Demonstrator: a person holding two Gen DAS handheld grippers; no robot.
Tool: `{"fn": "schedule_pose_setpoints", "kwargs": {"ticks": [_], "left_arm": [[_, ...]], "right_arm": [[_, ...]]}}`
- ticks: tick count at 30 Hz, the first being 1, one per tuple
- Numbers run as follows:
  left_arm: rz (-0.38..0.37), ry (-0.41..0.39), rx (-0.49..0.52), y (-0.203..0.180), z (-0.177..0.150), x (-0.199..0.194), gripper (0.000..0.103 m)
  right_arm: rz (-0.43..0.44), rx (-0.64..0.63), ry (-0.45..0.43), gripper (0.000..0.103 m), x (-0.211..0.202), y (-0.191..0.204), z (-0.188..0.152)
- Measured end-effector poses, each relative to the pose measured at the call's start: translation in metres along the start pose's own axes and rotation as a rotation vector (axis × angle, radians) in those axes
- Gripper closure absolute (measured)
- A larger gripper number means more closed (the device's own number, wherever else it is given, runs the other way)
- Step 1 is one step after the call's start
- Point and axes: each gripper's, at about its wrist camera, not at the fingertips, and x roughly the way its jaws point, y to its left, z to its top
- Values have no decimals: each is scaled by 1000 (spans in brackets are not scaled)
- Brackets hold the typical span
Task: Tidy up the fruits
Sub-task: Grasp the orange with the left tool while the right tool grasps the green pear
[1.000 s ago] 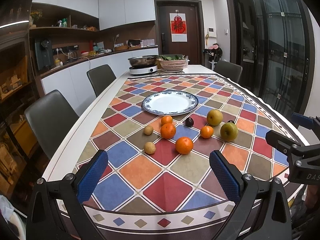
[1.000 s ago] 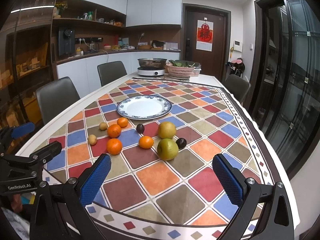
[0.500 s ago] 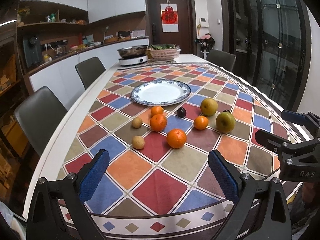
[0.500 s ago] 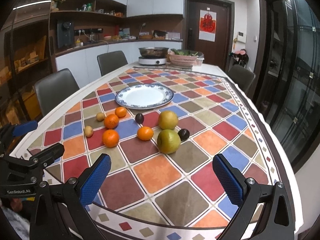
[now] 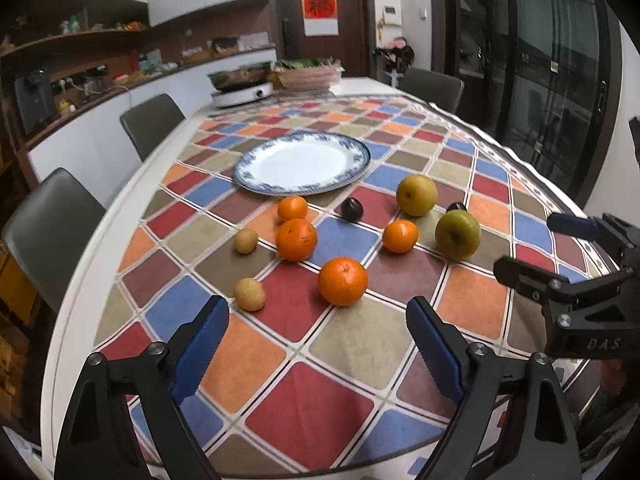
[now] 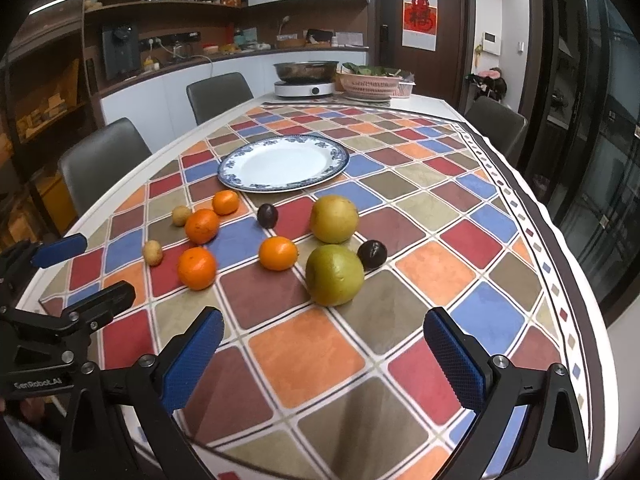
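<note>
A kitchen-dining room holds a long table (image 6: 500,308) under a cloth of coloured diamonds (image 5: 304,404); the fruits lie loose on it between the near edge and an empty blue-rimmed plate (image 5: 302,166) toward the middle; four oranges (image 5: 343,281) (image 5: 297,239) (image 5: 293,209) (image 5: 400,236) cluster on the left side, with two small tan fruits (image 5: 249,294) (image 5: 245,240) nearer the left edge; a green pear (image 6: 334,275) and a yellow pear (image 6: 334,219) sit to the right, a dark plum (image 6: 372,255) touching the green one, another plum (image 6: 267,215) near the plate; the left tongs (image 5: 316,344) and right tongs (image 6: 322,354) both hover over the near edge, blue pads wide apart, gripping nothing; an induction cooker with a pan (image 6: 305,78) and a pink basket (image 6: 370,82) stand at the far end; grey chairs (image 6: 102,164) line the sides.
</note>
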Motion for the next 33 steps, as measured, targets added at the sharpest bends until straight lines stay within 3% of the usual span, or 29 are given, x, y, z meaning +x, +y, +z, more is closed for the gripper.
{"fn": "schedule_pose_setpoints", "kwargs": {"ticks": [15, 33], "left_arm": [[-59, 118, 12, 0, 16, 53, 33], [-133, 186, -12, 2, 20, 83, 56]], "right_arm": [[44, 12, 126, 21, 51, -12, 14], [73, 15, 179, 38, 82, -18, 20]]}}
